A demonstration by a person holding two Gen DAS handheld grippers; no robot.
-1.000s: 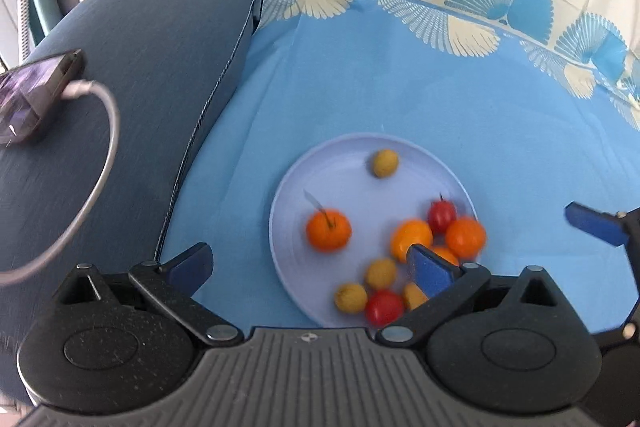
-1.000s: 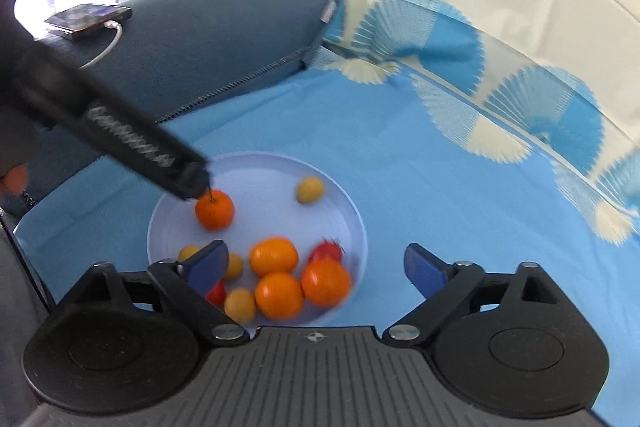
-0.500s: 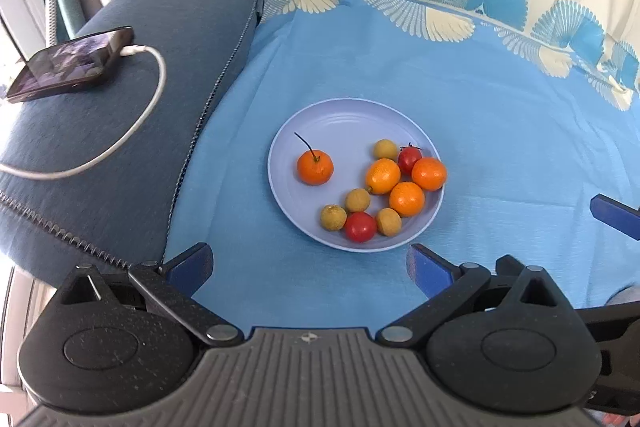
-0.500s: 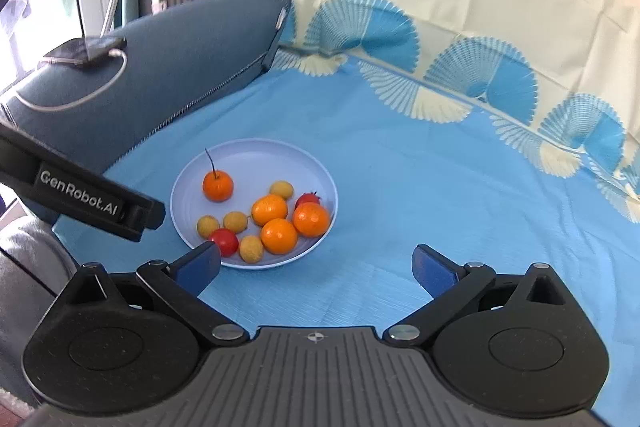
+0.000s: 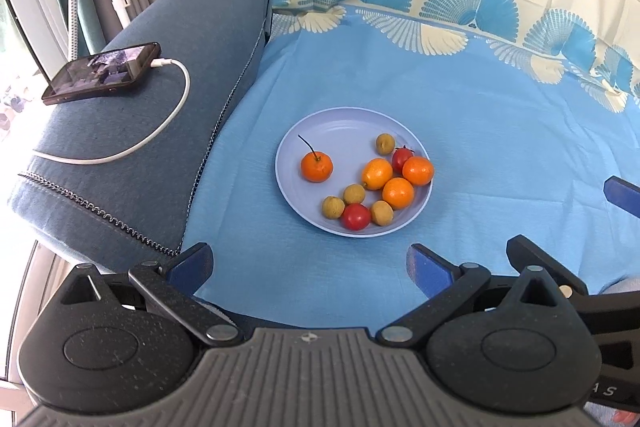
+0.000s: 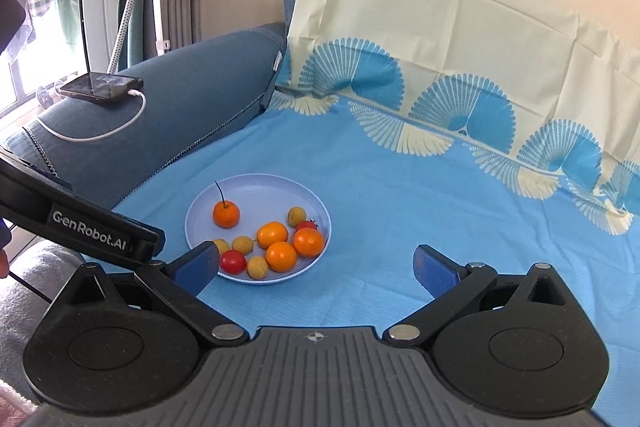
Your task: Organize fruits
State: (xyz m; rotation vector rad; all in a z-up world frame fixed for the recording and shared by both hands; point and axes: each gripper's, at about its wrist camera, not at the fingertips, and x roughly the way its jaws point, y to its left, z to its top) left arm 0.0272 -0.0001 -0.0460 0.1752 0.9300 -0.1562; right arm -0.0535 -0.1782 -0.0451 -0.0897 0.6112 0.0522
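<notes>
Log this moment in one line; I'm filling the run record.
left tongs: open, empty | right tongs: open, empty | plate: holds all fruit | stemmed orange: apart from cluster

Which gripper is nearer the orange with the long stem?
Left, though only slightly. The left gripper hangs open just short of the plate, facing the stemmed orange. The right gripper is open too, further right.

Bare blue sheet around plate
</notes>
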